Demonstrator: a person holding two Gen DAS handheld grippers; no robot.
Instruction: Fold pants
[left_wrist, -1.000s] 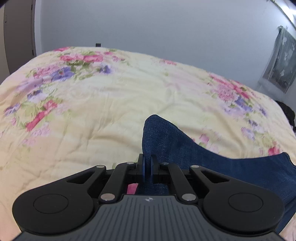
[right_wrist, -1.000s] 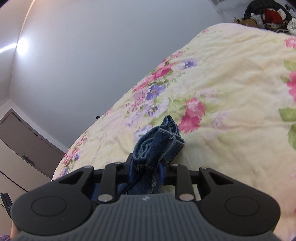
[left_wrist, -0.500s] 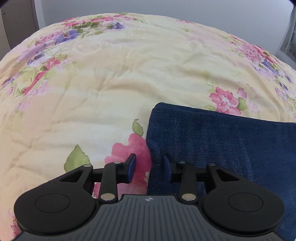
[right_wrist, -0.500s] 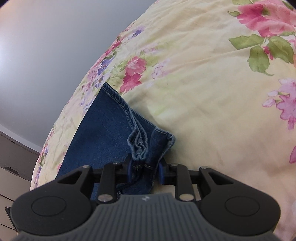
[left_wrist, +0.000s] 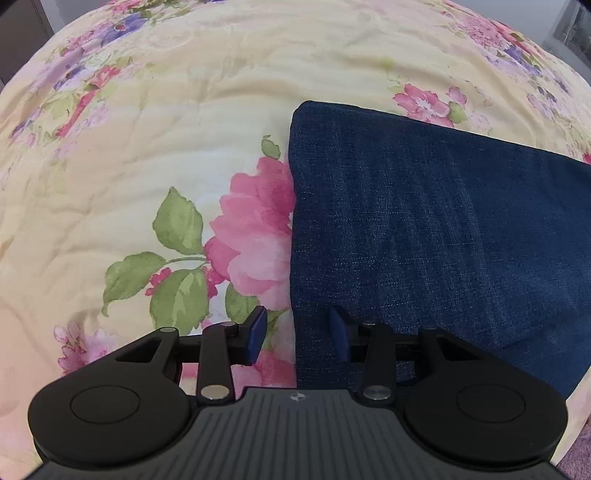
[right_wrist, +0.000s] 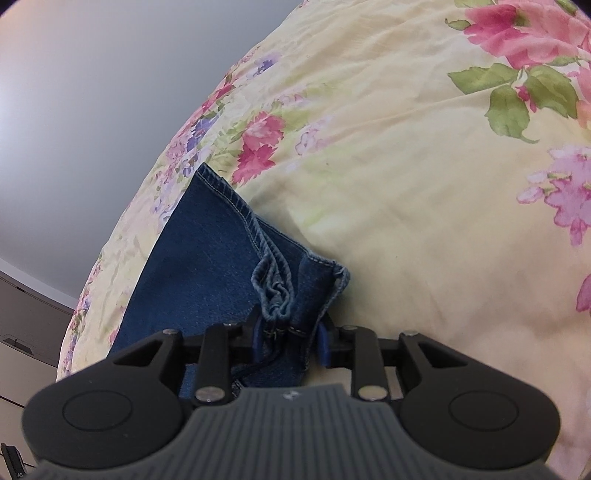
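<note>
1. Left tongs (left_wrist: 297, 336): jaws apart and gripping nothing, having just opened. They straddle the folded left edge of the jeans (left_wrist: 424, 229), one pad over the bed (left_wrist: 147, 155), the other over denim.
2. Right tongs (right_wrist: 290, 338): jaws have just eased wider, with the bunched hems (right_wrist: 275, 291) between them; whether the pads press on them I cannot tell.
3. The jeans lie flat on the bed, long axis running between the two tongs, fold at the left, hems at the right.
4. Judgement: either end is within reach for a second fold.
</note>
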